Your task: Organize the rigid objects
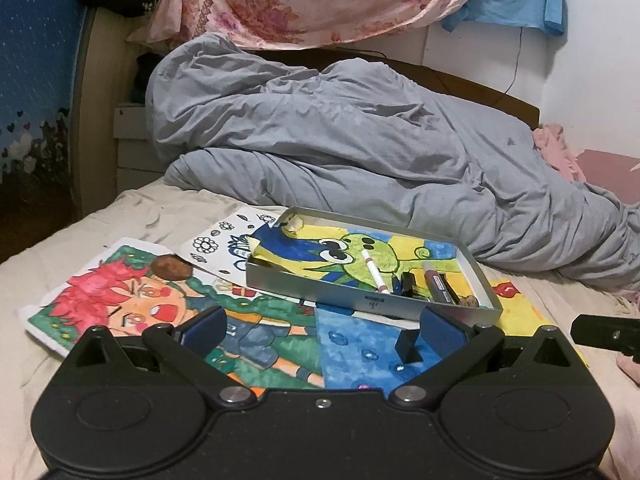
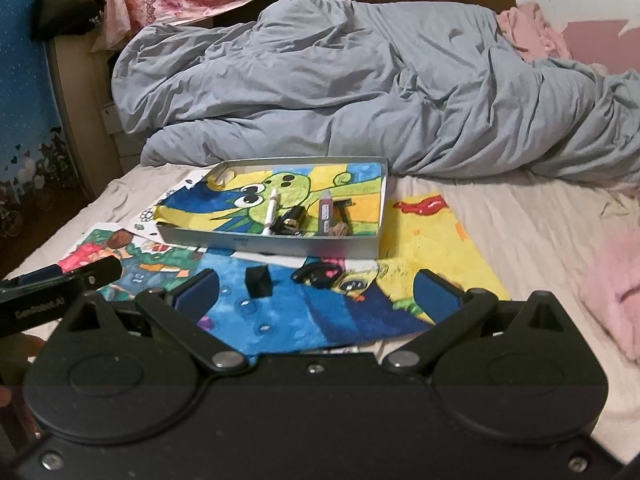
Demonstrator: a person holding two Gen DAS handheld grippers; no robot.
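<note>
A shallow metal tray (image 1: 360, 305) (image 2: 280, 246) lies on paintings spread over the bed. It holds a white marker (image 1: 372, 273) (image 2: 272, 210), a purple tube (image 1: 434, 282) (image 2: 325, 212), small black items (image 2: 292, 220) and a brown bit (image 1: 469, 301). On the blue painting in front of the tray stands a small black block (image 1: 408, 346) (image 2: 259, 282); a black looped object (image 2: 320, 274) lies to its right. A brown lump (image 1: 172, 267) rests on the red-haired drawing. My left gripper (image 1: 322, 326) is open, the block just inside its right finger. Behind both objects, my right gripper (image 2: 316, 294) is open and empty.
A crumpled grey duvet (image 1: 340, 132) fills the bed behind the tray. Pink cloth (image 2: 616, 292) lies at the right. The bed's left edge drops to a dark floor beside a blue patterned panel (image 1: 32, 80). The other gripper shows at each view's edge (image 1: 604, 334) (image 2: 60, 280).
</note>
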